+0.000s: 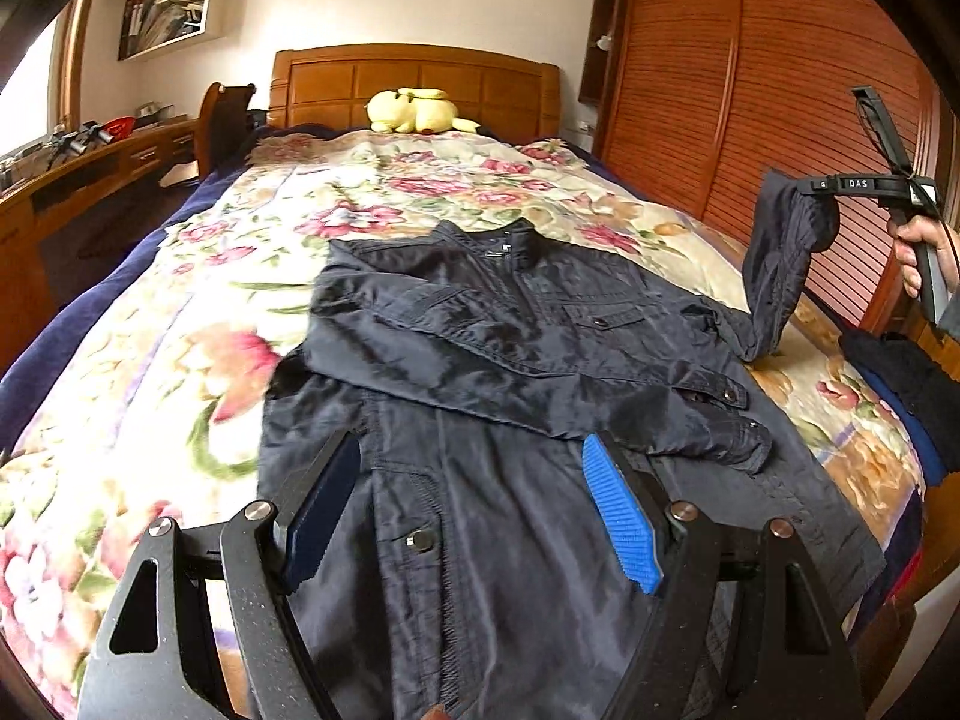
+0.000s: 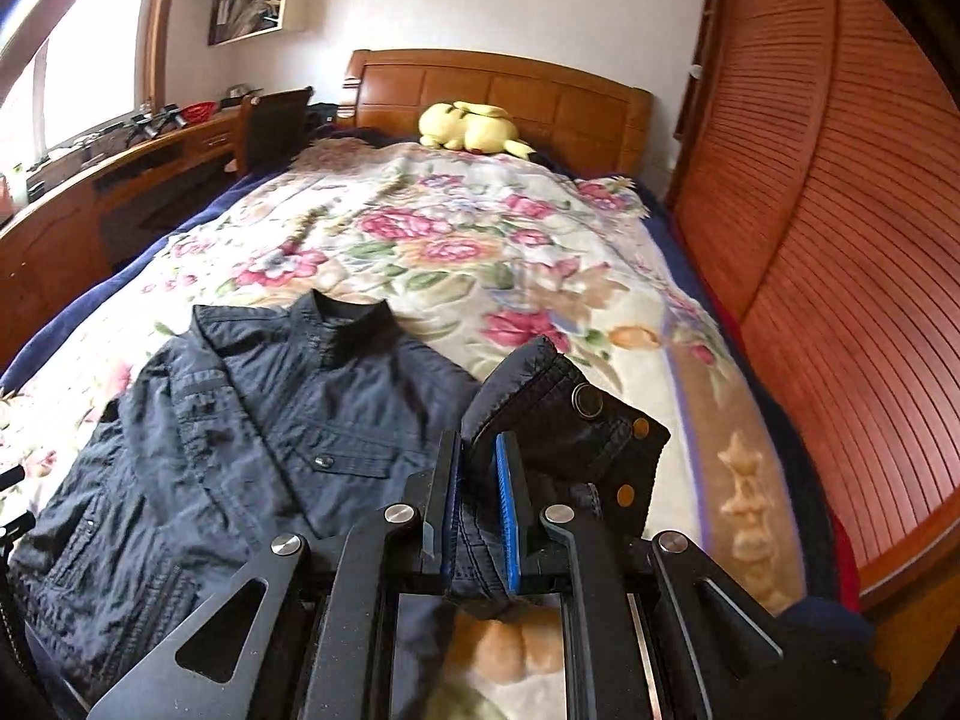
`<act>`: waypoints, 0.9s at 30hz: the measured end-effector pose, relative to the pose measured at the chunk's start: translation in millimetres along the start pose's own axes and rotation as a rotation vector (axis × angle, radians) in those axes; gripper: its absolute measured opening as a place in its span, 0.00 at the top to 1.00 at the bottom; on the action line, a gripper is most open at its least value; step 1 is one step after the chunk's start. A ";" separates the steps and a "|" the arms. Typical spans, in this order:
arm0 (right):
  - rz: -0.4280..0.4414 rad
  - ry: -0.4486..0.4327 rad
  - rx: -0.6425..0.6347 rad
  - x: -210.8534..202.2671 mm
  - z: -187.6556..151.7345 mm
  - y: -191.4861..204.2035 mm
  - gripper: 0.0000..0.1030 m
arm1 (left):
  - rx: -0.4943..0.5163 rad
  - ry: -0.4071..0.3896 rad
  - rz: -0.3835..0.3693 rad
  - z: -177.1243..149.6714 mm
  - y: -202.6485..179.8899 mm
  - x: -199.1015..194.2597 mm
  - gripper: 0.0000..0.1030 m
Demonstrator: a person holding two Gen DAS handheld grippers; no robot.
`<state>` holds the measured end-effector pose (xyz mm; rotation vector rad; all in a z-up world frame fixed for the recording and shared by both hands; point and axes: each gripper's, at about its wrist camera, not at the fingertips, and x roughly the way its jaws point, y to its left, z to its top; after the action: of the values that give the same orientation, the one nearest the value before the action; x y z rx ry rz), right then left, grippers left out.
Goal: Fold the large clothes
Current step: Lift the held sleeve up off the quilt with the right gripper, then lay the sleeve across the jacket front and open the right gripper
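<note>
- My right gripper [image 2: 480,498] is clamped on the cuff [image 2: 570,414] of one sleeve of the dark jacket [image 2: 240,420]. I hold that sleeve up in the air, off to the side of the bed.
- My left gripper [image 1: 474,510] has its jaws wide apart. Nothing is in it. It hangs over the bottom part of the jacket.
- The jacket lies flat on the flowery blanket [image 1: 420,180], collar pointing to the headboard. Its other sleeve [image 1: 540,372] is already laid across the chest.
- What could go wrong: the cuff is thick and slippery, so I think it could slide out of my grip if I pull fast.
- If I tug too hard, the whole jacket could drag sideways and the laid sleeve could fall off.
- If I drop the sleeve crooked, the fold could turn out lumpy.
- Count: one jacket, two sleeves, two grippers, one yellow soft toy [image 1: 414,111] by the headboard.
</note>
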<state>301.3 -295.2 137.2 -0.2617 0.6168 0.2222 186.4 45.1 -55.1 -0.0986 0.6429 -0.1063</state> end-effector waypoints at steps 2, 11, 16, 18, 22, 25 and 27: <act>0.016 -0.017 -0.017 -1.3 5.1 9.1 0.89 | -0.006 -0.002 0.007 -0.9 5.1 -2.3 0.25; 0.167 -0.119 -0.133 -29.5 22.7 70.4 0.89 | -0.032 -0.013 0.034 -6.1 23.2 -13.4 0.25; 0.299 -0.165 -0.170 -54.1 21.3 98.9 0.89 | -0.040 -0.015 0.045 -8.2 29.5 -17.7 0.25; 0.357 -0.153 -0.170 -58.3 18.3 105.7 0.89 | -0.043 -0.017 0.049 -8.7 31.7 -19.6 0.25; 0.430 -0.124 -0.184 -61.0 7.8 111.3 0.79 | -0.051 -0.017 0.054 -10.4 35.2 -20.8 0.25; 0.437 -0.115 -0.191 -62.2 4.2 101.8 0.51 | -0.054 -0.013 0.057 -11.3 36.5 -19.9 0.25; 0.422 -0.109 -0.193 -56.2 7.0 97.1 0.51 | -0.056 -0.011 0.057 -11.3 36.3 -18.0 0.25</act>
<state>233.2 -208.5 159.1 -0.3014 0.5379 0.7004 167.8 82.7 -57.9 -0.1350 0.6374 -0.0325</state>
